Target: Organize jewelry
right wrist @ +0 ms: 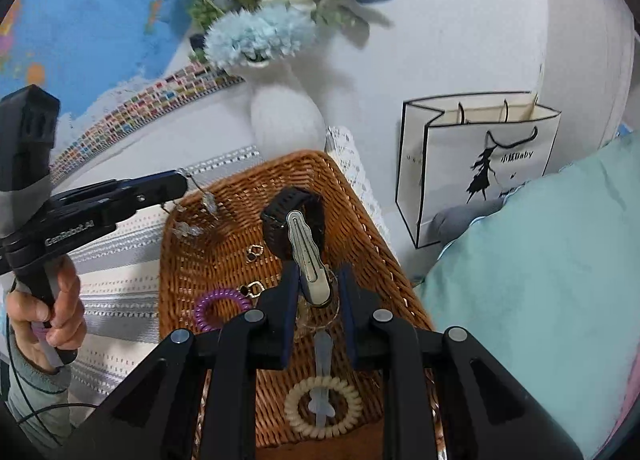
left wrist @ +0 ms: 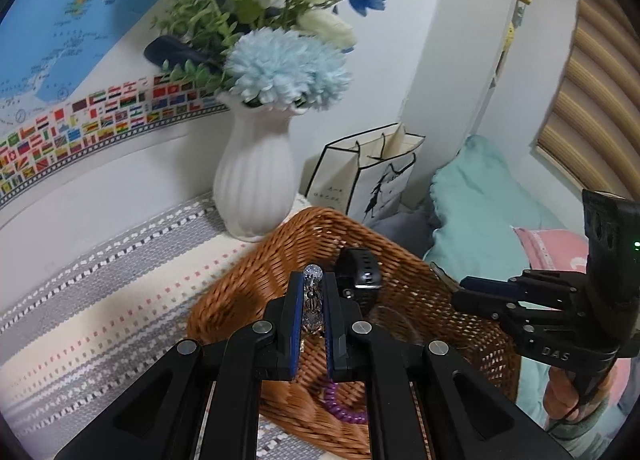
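Jewelry sorting over a wicker basket [right wrist: 360, 196]: both grippers loaded.

We log the left gripper [left wrist: 311, 296] with jaws narrow on a crystal bracelet [left wrist: 310, 292], its beads strung along the jaw line and hanging above the basket's left end. The right gripper [right wrist: 318, 284] has its jaws set on a grey hair clip [right wrist: 306, 256], long axis pointing away toward the black watch [right wrist: 296, 216]. Earrings [right wrist: 254, 252], a purple coil tie [right wrist: 220, 310] and a cream coil tie [right wrist: 322, 406] lie inside the basket. It sits on a striped cloth [left wrist: 100, 300] over the tabletop, a white vase [left wrist: 256, 176] behind and a bed with a teal pillow [right wrist: 540, 280] to the right.

Beaded bracelet [left wrist: 311, 300] above wicker basket [left wrist: 400, 260]
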`<state>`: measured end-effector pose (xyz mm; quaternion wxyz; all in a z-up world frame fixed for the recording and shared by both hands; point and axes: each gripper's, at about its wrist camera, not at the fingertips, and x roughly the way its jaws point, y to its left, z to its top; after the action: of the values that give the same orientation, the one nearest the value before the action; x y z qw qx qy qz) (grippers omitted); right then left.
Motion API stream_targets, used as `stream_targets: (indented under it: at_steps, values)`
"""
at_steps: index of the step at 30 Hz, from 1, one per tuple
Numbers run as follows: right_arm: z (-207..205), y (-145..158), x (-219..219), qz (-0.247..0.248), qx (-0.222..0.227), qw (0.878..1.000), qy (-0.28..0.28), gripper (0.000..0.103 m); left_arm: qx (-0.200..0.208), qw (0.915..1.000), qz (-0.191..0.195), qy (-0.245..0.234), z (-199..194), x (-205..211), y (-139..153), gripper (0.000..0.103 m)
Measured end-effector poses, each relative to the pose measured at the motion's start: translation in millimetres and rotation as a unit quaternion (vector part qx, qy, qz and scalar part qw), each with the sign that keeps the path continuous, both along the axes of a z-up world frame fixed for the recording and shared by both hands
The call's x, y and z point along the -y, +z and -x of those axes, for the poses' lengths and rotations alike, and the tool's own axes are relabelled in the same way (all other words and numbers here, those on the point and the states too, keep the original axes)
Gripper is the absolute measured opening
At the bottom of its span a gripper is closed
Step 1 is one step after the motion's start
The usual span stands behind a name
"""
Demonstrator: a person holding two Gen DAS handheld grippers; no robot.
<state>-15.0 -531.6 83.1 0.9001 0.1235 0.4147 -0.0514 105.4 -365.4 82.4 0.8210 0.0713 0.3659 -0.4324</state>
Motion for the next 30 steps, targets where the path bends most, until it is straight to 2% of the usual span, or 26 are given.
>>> stream_targets:
  at_steps: [6, 8, 9, 10, 12, 13, 15, 20, 24, 30]
  values:
    - [-19.5, -13.9, 3.6, 0.0, -0.021, 1.0, -0.007, 0.022, 0.019, 0.9995, -0.02, 0.015, -7.2, 3.8, -9.6, 0.009]
    - [-21.6, -15.1, 5.3, -0.001, -0.022, 1.0, -0.011, 0.022, 0.013, 0.9995, -0.022, 0.019, -10.6, 3.7, -12.5, 0.015]
    - [-22.0, -15.1, 6.0, -0.003, -0.022, 1.0, -0.013, 0.023, 0.007, 0.9995, -0.024, 0.02, -11.6, 2.9, -13.4, 0.024]
    - [-21.8, -15.9, 7.5, -0.011, -0.023, 1.0, -0.014, 0.024, 0.001, 0.9994, -0.027, 0.022, -12.2, 1.2, -13.9, 0.039]
    - [-18.6, -16.0, 10.4, -0.029, -0.023, 0.999, -0.015, 0.029, 0.002, 0.9994, -0.023, 0.027, -9.8, -5.3, -13.4, 0.052]
    - [-16.0, -15.5, 11.6, -0.033, -0.022, 0.999, -0.019, 0.036, 0.006, 0.9993, -0.021, 0.029, -7.6, -9.0, -12.3, 0.052]
    - [-9.1, -12.4, 11.5, -0.036, -0.016, 0.999, -0.023, 0.04, 0.01, 0.9991, -0.023, 0.034, -2.0, -17.0, -9.4, 0.052]
    - [10.1, 1.4, -5.0, -0.045, 0.004, 0.999, -0.011, 0.04, 0.014, 0.9989, -0.026, 0.037, 22.0, -33.7, -2.2, 0.052]
    - [28.6, 19.9, -35.0, -0.009, 0.021, 1.0, -0.004, 0.04, 0.055, 0.9965, -0.045, 0.044, 53.7, -44.1, 5.9, 0.052]
    - [53.9, 36.9, -69.6, 0.013, 0.04, 0.999, -0.006, 0.044, 0.065, 0.995, -0.04, 0.064, 89.7, -65.0, 16.3, 0.058]
